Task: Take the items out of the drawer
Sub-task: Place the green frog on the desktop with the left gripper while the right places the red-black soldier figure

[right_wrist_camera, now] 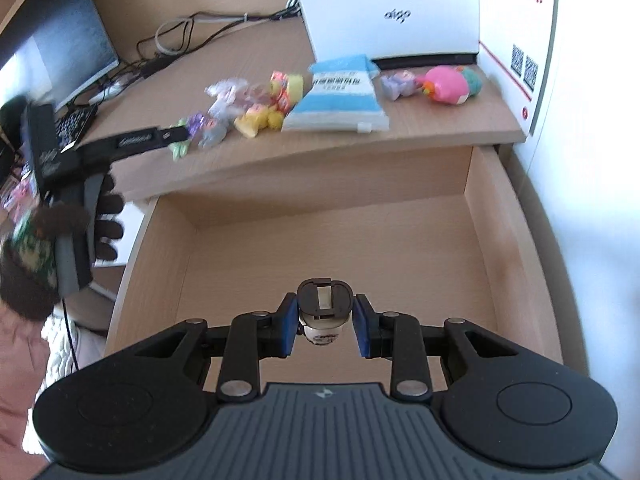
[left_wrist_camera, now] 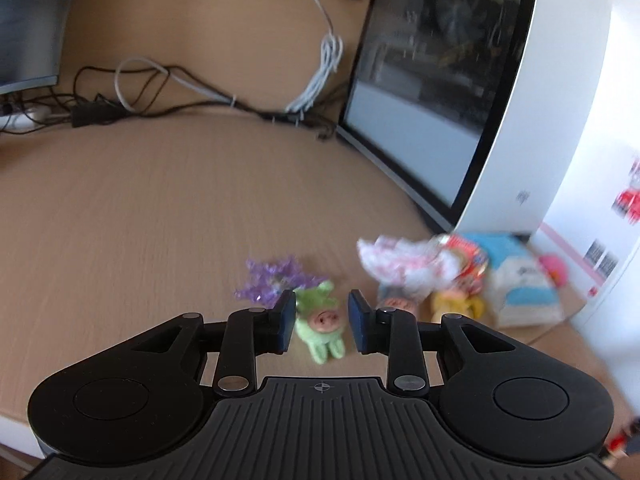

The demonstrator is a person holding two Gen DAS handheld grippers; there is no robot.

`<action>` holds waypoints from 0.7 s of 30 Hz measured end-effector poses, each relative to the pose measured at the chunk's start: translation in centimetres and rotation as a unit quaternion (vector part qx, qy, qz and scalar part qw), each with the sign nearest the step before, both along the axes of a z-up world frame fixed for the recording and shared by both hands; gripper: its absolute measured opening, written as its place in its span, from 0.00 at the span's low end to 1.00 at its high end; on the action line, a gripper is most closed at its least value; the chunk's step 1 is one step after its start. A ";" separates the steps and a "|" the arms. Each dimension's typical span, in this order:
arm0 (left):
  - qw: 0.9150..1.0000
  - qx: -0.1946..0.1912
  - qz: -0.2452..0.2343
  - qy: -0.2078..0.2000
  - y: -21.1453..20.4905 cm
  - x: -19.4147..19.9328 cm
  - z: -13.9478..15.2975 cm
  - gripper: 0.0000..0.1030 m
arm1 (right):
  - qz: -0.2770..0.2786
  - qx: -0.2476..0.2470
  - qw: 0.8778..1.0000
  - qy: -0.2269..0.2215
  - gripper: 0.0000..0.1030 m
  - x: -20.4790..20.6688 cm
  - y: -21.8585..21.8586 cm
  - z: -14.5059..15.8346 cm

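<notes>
In the left wrist view my left gripper (left_wrist_camera: pixel 322 322) stands open low over the wooden desk (left_wrist_camera: pixel 160 208). A small green plush toy (left_wrist_camera: pixel 322 326) lies on the desk between its blue pads (left_wrist_camera: pixel 286 320), which stand just clear of it. In the right wrist view my right gripper (right_wrist_camera: pixel 325 322) is shut on a small silver container with a black cap (right_wrist_camera: pixel 324 304), held above the open wooden drawer (right_wrist_camera: pixel 492 240). The drawer floor that I can see is bare. The left gripper (right_wrist_camera: pixel 174 136) also shows there, at the left end of a row of items on the desk.
On the desk lie a purple trinket (left_wrist_camera: pixel 272 280), a crumpled wrapper (left_wrist_camera: pixel 400 264), yellow toys (right_wrist_camera: pixel 256 120), a blue-and-white packet (right_wrist_camera: pixel 340 100) and a pink toy (right_wrist_camera: pixel 444 86). A white monitor (right_wrist_camera: pixel 384 8) stands behind them. Cables (left_wrist_camera: pixel 160 88) run along the back. A gloved hand (right_wrist_camera: pixel 108 216) holds the left gripper.
</notes>
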State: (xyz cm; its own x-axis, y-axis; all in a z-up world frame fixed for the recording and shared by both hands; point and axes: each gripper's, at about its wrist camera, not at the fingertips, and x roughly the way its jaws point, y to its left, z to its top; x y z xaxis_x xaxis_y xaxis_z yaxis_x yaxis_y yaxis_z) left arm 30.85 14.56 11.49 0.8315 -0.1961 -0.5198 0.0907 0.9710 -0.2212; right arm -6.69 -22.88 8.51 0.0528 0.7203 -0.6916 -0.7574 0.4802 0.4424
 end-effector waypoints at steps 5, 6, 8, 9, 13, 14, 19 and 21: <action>0.999 -0.015 -0.043 0.002 -1.9 -3.8 1.2 0.31 | -0.047 0.021 0.998 -0.042 0.28 2.8 1.5 2.6; 0.998 -0.016 -0.058 0.010 -2.4 -4.5 1.1 0.31 | -0.060 0.026 0.996 -0.056 0.28 3.6 2.0 3.4; 0.995 -0.018 -0.089 0.030 -3.5 -5.8 0.5 0.31 | -0.086 0.042 0.993 -0.074 0.28 5.5 3.3 5.0; 0.994 -0.020 -0.103 0.040 -4.1 -6.5 0.1 0.31 | -0.099 0.051 0.990 -0.081 0.28 6.4 3.9 5.8; 0.989 -0.020 -0.124 0.075 -5.8 -8.4 -1.8 0.31 | -0.154 0.112 0.973 -0.131 0.34 9.9 6.4 8.1; 0.988 -0.019 -0.126 0.083 -6.2 -8.7 -2.2 0.31 | -0.155 0.107 0.973 -0.130 0.39 10.9 7.3 7.9; 0.988 -0.022 -0.105 0.115 -7.3 -9.9 -3.8 0.31 | -0.171 0.066 0.983 -0.029 0.43 13.3 8.4 4.0; 0.988 -0.026 -0.093 0.120 -7.4 -10.3 -3.8 0.30 | -0.160 0.054 0.986 -0.013 0.43 12.5 7.6 2.3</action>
State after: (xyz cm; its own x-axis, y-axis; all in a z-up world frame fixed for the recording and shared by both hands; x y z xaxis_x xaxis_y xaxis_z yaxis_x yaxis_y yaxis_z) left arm 20.51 7.15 7.64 0.6325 -0.3654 -0.6830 0.2045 0.9292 -0.3078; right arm 5.79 -15.24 10.86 0.3058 0.7339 -0.6065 -0.5872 0.6468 0.4867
